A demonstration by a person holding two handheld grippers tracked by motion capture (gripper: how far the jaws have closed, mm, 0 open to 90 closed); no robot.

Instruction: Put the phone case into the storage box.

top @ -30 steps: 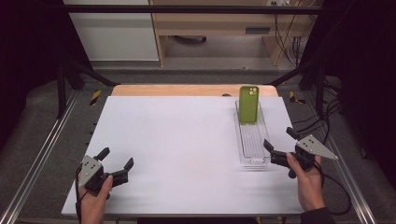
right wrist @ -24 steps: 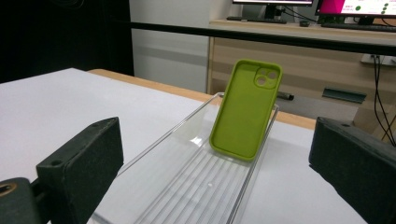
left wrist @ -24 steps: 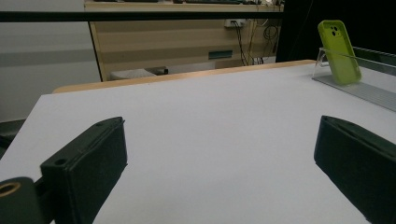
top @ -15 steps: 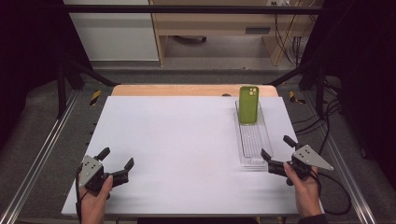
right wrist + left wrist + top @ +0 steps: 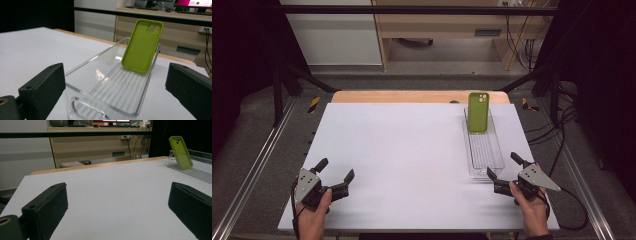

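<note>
Phone case point(image 5: 478, 112) leans in tray point(image 5: 484, 150); far wall hidden.

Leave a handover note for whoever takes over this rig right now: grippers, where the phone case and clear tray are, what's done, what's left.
Left gripper: open, empty, resting at the near left part of the white table.
Right gripper: open, empty, just short of the near end of the clear tray, jaws pointing along it.
Clear tray: lies lengthwise at the table's right side.
Green phone case: stands tilted in the tray's far end, leaning back on the end wall, camera cutout up.
Done: nothing gripped yet.
Left: probably close in on the tray or the case with the right gripper; the left one is far from both.
</note>
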